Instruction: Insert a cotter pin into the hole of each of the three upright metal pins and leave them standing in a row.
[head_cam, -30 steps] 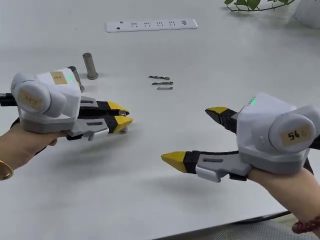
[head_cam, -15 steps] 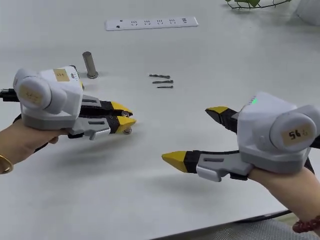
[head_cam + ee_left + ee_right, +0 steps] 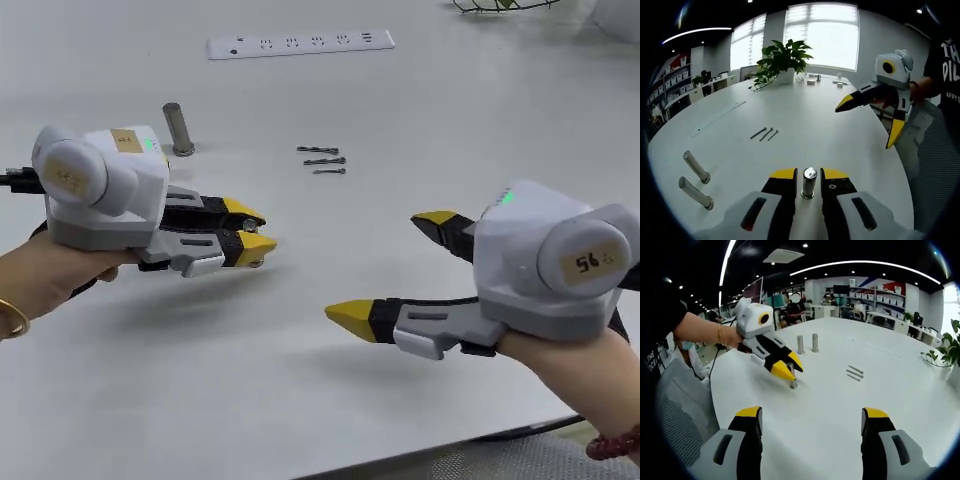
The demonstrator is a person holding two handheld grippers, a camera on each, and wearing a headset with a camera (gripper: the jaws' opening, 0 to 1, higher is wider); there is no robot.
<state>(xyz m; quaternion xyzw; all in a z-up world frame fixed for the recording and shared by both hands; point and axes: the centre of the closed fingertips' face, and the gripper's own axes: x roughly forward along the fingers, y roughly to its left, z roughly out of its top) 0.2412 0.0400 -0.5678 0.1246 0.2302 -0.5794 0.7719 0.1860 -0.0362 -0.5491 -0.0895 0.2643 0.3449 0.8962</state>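
Metal pins (image 3: 809, 182): 3. One metal pin sits between the left tool's (image 3: 258, 228) jaws, two stand off to its left. Cotter pins (image 3: 765, 133): 3, grouped ahead of it. Tools: 2, counting the right tool (image 3: 390, 267). Power strip (image 3: 300, 44): 1. Potted plant (image 3: 782, 55): 1.

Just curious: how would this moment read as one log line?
left gripper: shut on metal pin | right gripper: open, empty | other pins: two upright | cotter pins: three loose on table
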